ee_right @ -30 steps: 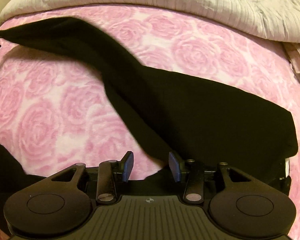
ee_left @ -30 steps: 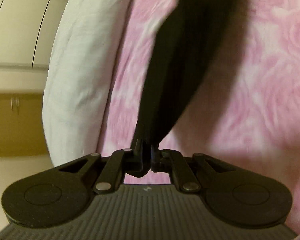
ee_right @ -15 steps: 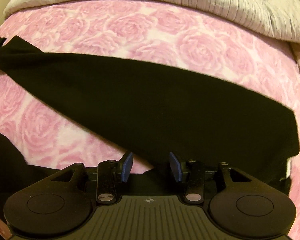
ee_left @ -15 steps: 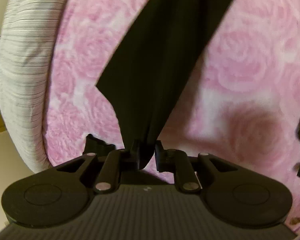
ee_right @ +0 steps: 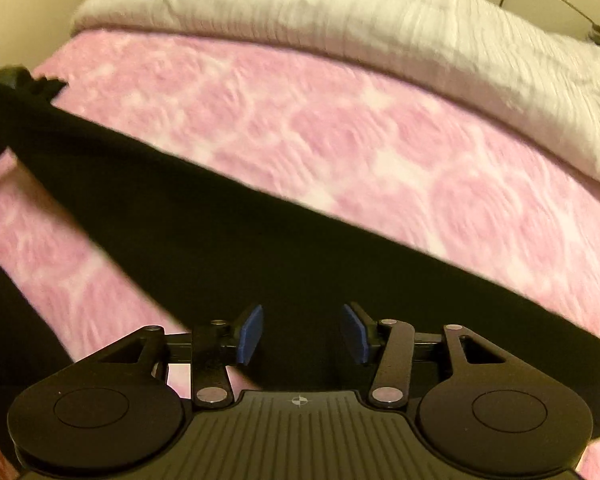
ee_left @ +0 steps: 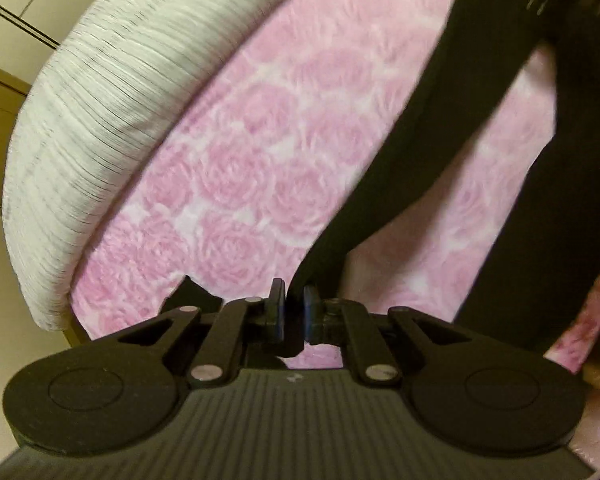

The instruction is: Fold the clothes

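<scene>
A long black garment lies stretched across the pink rose blanket. One narrow end of it runs down into my left gripper, whose jaws are closing on that end, and the cloth is pinched between the pads and lifted off the bed. In the right wrist view the same black garment crosses from upper left to lower right as a broad band. My right gripper hovers over its wide part. Its jaws are opening, the blue pads stand apart, and the cloth lies beneath them unpinched.
A white striped duvet is bunched along the far side of the bed, also seen as the white striped duvet. The pink blanket covers the bed between it and the garment. Cupboards and pale floor show beyond the bed's left edge.
My left gripper has risen and rolled with the garment's end still in it, drawing the cloth out into a taut strip. The right gripper's pads have spread wider and shifted over the cloth.
</scene>
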`<control>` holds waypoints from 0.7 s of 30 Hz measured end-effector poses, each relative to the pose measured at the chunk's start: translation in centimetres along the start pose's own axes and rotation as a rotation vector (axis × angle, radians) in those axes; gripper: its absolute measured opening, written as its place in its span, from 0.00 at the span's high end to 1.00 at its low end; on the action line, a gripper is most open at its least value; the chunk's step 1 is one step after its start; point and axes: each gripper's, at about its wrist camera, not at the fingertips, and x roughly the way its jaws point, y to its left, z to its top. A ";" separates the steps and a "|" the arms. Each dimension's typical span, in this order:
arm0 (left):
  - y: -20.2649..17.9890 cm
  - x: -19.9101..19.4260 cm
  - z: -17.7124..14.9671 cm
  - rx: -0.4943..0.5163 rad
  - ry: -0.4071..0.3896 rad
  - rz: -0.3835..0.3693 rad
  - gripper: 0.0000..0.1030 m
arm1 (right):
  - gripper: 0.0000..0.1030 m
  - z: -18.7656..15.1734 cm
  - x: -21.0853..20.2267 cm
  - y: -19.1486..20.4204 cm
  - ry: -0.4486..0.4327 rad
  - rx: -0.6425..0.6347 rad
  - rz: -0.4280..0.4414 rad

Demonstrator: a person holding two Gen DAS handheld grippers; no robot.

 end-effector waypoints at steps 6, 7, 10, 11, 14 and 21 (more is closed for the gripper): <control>3.6 7.0 3.0 -0.020 0.074 0.056 0.93 | 0.50 0.7 0.6 0.7 -0.005 -0.002 -0.010; 4.1 10.3 3.6 -0.042 0.104 0.053 0.92 | 0.50 0.4 0.6 0.6 0.001 -0.005 -0.016; 5.0 18.8 4.2 -0.131 0.186 0.032 0.88 | 0.49 -0.7 0.6 -0.1 0.039 0.007 -0.042; 5.0 20.9 4.0 -0.151 0.209 0.036 0.87 | 0.49 -1.1 0.7 -0.4 0.050 0.011 -0.050; 4.6 25.2 3.6 -0.175 0.246 0.070 0.86 | 0.48 -2.1 0.8 -1.6 0.078 0.020 -0.075; 1.9 23.6 3.4 -0.031 0.181 0.178 0.83 | 0.48 -1.3 2.9 -5.7 0.088 -0.062 -0.115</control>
